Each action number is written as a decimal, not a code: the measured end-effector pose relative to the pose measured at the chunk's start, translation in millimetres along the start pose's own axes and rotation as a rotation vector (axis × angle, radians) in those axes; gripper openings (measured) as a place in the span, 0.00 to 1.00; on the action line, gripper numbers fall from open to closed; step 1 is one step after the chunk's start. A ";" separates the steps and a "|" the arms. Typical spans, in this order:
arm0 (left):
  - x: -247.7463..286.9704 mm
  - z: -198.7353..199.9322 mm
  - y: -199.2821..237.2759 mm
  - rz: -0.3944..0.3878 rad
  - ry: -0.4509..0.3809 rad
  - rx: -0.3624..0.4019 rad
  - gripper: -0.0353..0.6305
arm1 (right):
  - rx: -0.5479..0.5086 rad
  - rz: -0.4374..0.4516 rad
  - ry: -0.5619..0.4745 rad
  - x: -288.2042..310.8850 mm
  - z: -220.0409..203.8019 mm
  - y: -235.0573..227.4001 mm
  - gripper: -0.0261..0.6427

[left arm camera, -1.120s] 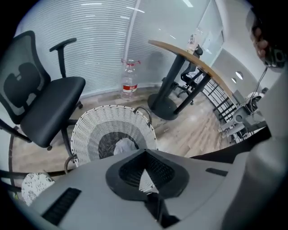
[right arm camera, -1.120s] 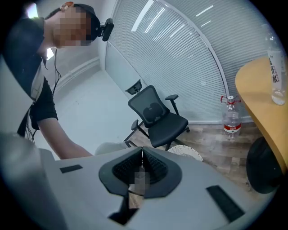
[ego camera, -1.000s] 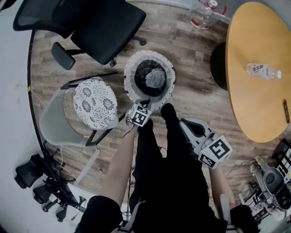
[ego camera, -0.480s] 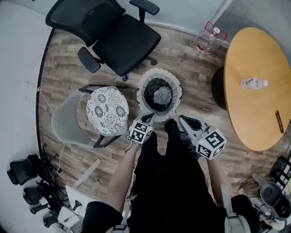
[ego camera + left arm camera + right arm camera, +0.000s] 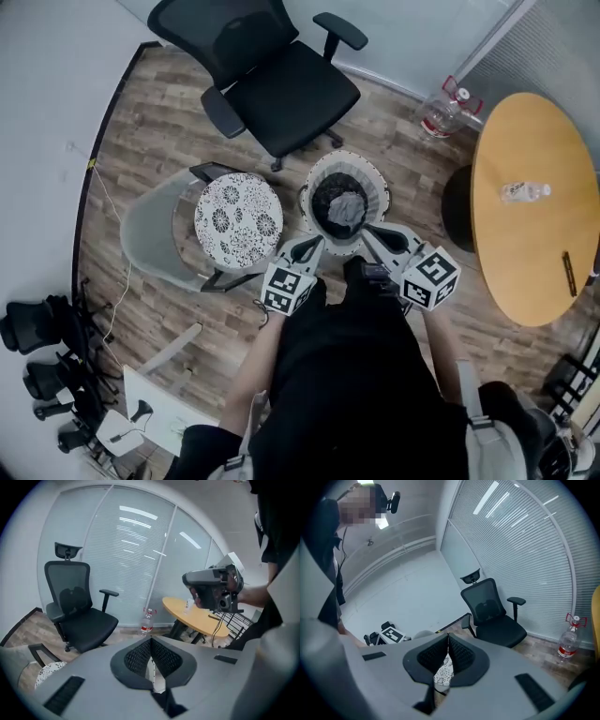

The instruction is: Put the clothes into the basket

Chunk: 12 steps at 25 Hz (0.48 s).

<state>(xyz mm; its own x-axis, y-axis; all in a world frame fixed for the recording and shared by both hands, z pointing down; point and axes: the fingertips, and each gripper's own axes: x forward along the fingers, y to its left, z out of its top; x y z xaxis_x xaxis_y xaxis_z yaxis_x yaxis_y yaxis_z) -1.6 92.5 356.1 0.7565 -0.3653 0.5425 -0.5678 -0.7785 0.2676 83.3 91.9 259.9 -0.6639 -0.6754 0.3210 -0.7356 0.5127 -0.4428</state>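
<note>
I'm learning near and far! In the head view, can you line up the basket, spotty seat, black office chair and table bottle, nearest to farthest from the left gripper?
From the left gripper:
1. The basket, just ahead of it.
2. The spotty seat, to its left.
3. The black office chair, beyond both.
4. The bottle, far right on the table.

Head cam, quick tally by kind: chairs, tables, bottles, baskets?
Chairs: 2, black office chair, grey chair
Tables: 1, round table
Bottles: 2, floor jug, small bottle on the table
Baskets: 1, basket
Total: 6
Not counted: black wheeled clutter, unclear.
</note>
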 end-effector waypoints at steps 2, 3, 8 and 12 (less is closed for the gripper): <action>-19.0 9.2 -0.5 0.015 -0.038 0.004 0.07 | -0.021 0.044 -0.009 9.8 10.6 13.7 0.06; -28.4 14.8 -0.1 0.023 -0.057 0.003 0.07 | -0.032 0.063 -0.013 14.7 16.3 20.2 0.06; -76.3 45.6 3.4 0.051 -0.172 -0.012 0.07 | -0.097 0.164 -0.031 35.8 41.5 53.8 0.06; -113.1 69.7 7.4 0.066 -0.268 -0.017 0.07 | -0.127 0.253 -0.046 46.6 54.7 82.6 0.06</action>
<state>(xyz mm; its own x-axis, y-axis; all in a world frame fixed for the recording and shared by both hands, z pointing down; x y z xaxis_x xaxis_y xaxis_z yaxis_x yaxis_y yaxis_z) -68.7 92.5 241.2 0.7752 -0.5388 0.3299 -0.6225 -0.7406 0.2530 -1.0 73.8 192.4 -0.8238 -0.5394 0.1743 -0.5603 0.7281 -0.3948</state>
